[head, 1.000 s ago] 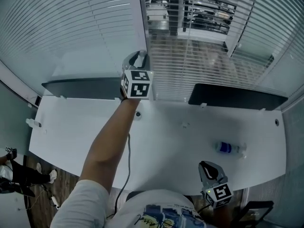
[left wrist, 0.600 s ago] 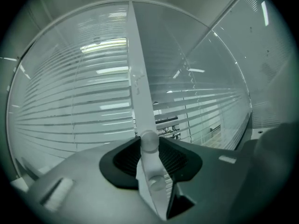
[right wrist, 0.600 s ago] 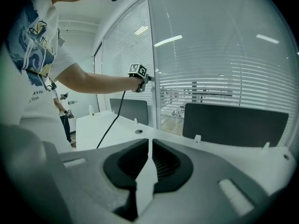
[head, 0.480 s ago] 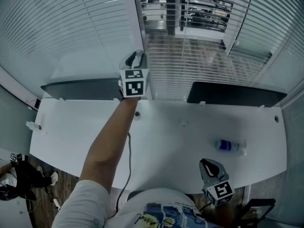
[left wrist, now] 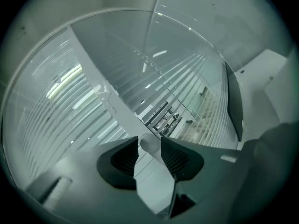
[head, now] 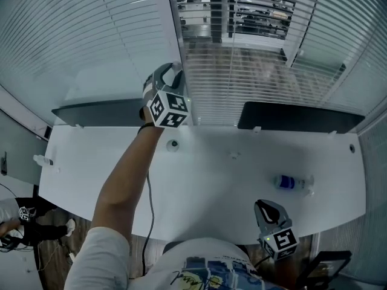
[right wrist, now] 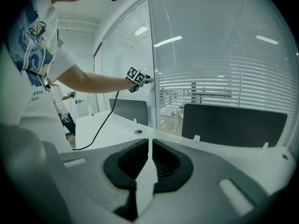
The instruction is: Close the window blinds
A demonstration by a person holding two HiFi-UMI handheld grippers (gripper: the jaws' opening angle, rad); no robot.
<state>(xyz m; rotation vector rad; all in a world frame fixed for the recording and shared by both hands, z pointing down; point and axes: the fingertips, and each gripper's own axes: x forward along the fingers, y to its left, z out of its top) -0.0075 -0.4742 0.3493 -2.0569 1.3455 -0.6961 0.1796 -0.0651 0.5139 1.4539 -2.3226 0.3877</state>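
Observation:
White slatted blinds (head: 254, 83) cover the windows behind the desk; the middle section's slats stand partly open, with the outside showing through. My left gripper (head: 171, 72) is held up at the white window post (head: 172, 23). In the left gripper view the round white end of the blind wand (left wrist: 148, 143) sits between the tips of my left gripper (left wrist: 149, 146); its jaws have just been opening, and the pads stand close beside the wand without pressing it. My right gripper (head: 266, 209) rests low near the desk's front edge, shut and empty (right wrist: 149, 141).
A white desk (head: 211, 180) runs under the windows, with two dark panels (head: 103, 112) (head: 296, 118) along its back edge. A plastic bottle (head: 290, 186) lies on the right part. A cable (head: 148, 204) hangs from my left arm. Another person (head: 24, 216) stands at lower left.
My left gripper has rolled about its own axis, its marker cube now tilted to the left, while staying at the window post. The right gripper has not moved.

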